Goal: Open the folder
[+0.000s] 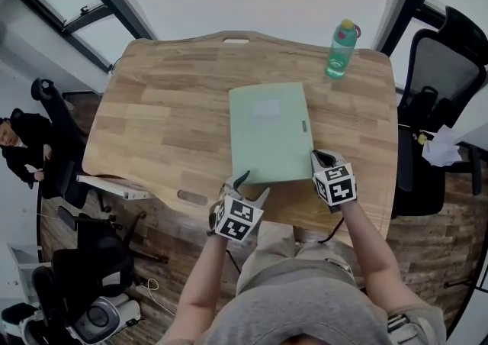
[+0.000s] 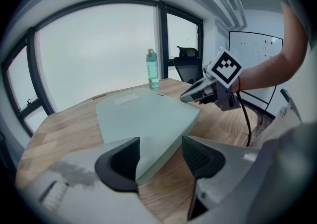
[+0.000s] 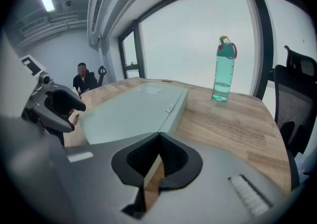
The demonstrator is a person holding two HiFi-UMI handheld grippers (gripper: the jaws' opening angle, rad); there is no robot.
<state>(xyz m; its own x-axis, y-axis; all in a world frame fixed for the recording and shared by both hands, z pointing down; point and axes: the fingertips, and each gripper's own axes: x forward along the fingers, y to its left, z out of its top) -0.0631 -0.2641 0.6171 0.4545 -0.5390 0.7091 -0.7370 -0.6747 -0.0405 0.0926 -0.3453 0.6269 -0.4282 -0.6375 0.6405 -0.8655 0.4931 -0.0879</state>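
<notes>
From above, the pale green folder (image 1: 268, 133) lies flat and shut in the middle of the wooden table (image 1: 152, 122), so nothing of the opening is done yet. The left gripper (image 1: 252, 185) sits at its lower left corner and the right gripper (image 1: 323, 159) at its lower right corner. A teal bottle (image 1: 341, 48) stands well apart near the upper right edge of the table, clear of where a cover would swing. Office chairs (image 1: 446, 69) ring the table and a person (image 1: 23, 141) sits at the far left, none of it in the way. In the left gripper view the jaws stand apart with the folder (image 2: 143, 116) corner reaching in between them, the pads not pressing on it. The right gripper (image 2: 198, 91) is low at the right of the folder and the bottle (image 2: 152, 68) is at the top centre. In the right gripper view the pads are drawn together at the folder's (image 3: 133, 109) near corner. I can't tell whether they nip the cover edge. The left gripper (image 3: 54, 106) hangs at the left and the bottle (image 3: 224, 69) stands upper right. To my eye, catching the cover and lifting it over is all still to come.
</notes>
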